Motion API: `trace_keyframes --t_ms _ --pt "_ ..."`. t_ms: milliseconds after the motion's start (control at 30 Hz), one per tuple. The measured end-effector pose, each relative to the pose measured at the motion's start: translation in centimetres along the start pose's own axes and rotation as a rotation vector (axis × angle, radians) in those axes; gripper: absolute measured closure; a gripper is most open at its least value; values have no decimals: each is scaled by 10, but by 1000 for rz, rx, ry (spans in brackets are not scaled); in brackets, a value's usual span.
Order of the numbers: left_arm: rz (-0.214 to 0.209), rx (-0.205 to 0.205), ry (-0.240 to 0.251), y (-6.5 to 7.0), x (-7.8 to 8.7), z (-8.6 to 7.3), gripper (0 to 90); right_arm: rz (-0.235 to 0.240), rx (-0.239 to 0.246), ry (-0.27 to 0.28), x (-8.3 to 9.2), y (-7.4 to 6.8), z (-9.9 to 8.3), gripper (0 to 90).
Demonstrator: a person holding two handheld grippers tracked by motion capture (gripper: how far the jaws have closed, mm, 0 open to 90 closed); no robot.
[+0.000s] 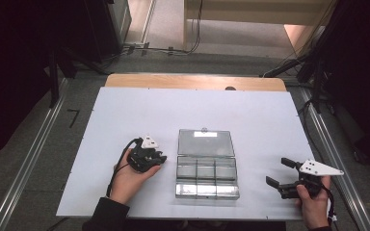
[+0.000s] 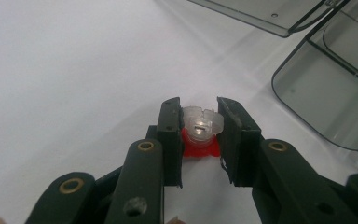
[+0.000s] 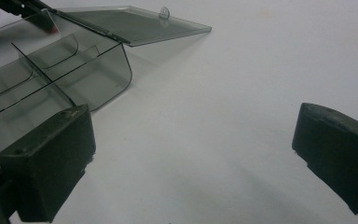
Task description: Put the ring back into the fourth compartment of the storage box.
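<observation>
On the left of the white counter (image 1: 125, 115), the left gripper (image 1: 160, 159) is held in the person's left hand (image 1: 127, 180), just beside the left edge of the clear plastic organiser box (image 1: 206, 175) but apart from it. In the left gripper view its jaws are drawn close together and clamp a small piece (image 2: 200, 130) between them, clear plastic on top and red below, held just above the counter surface. The organiser box sits near the middle of the counter, towards the person's side, with its hinged lid (image 1: 205, 142) folded back flat on the counter on the far side; the open tray is split into several compartments, and nothing can be made out inside them. To the right of the box and well apart from it, the right gripper (image 1: 279, 174) is held in the person's right hand (image 1: 315, 204), its jaws spread wide with nothing between them, and the right gripper view shows bare counter in the gap.
</observation>
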State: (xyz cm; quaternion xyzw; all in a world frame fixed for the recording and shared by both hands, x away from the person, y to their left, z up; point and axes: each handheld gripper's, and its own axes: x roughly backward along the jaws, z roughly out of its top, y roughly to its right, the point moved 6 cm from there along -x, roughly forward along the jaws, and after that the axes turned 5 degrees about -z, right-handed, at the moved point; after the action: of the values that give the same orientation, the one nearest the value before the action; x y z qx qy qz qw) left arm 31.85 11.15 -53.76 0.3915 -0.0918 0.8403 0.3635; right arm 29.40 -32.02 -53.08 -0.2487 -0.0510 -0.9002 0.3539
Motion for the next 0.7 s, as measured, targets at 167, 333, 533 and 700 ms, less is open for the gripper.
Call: trace_keyframes --t_ms 167,333,533,700 --pt "-2 -3 8 1 5 3 715 -2 3 0 0 0 0 0" --pt "-7 -9 21 3 9 6 715 -3 5 0 0 0 0 0" --pt "-17 -9 35 6 14 9 715 -5 6 -2 -1 0 0 0" --pt "-19 -21 31 9 16 11 715 -6 8 -3 -1 0 0 0"
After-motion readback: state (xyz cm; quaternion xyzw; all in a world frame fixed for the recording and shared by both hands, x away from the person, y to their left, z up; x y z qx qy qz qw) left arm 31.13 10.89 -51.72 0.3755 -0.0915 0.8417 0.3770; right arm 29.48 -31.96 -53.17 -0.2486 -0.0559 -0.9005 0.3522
